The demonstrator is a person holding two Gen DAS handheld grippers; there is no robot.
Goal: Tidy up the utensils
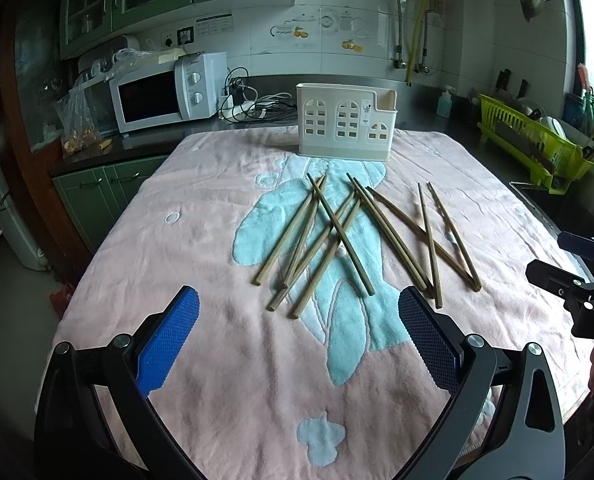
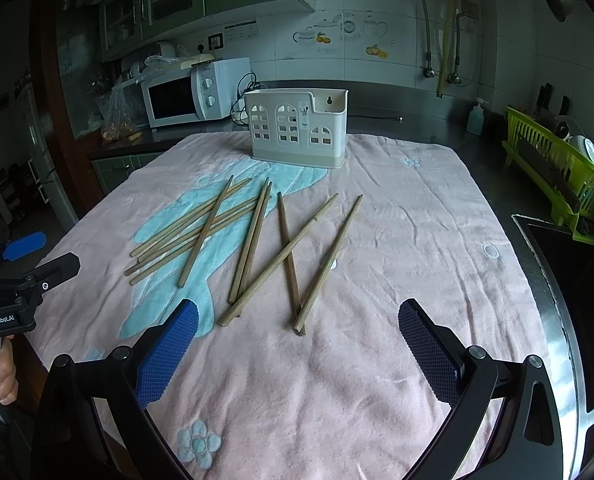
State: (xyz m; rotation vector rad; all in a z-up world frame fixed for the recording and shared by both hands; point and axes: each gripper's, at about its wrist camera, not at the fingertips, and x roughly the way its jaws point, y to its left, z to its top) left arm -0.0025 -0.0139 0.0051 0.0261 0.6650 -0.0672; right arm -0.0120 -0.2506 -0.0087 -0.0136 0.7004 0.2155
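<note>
My left tongs [image 1: 299, 312] are spread wide and empty above the towel [image 1: 201, 240]. The chopsticks [image 1: 339, 236] lie scattered just ahead of them, the holder [image 1: 347, 120] standing beyond. My right tongs [image 2: 298, 314] gape wide too, with chopstick ends between their tips.

Bare pink towel [image 2: 397, 240] fills the lower half of both views, open ground ahead of each gripper. Scattered chopsticks [image 2: 257, 240] crowd mid-frame. Behind them the white holder [image 2: 297, 132] blocks the upper centre, a green dish rack [image 2: 557, 176] hems the right edge, and a microwave [image 1: 165, 96] stands upper left.
</note>
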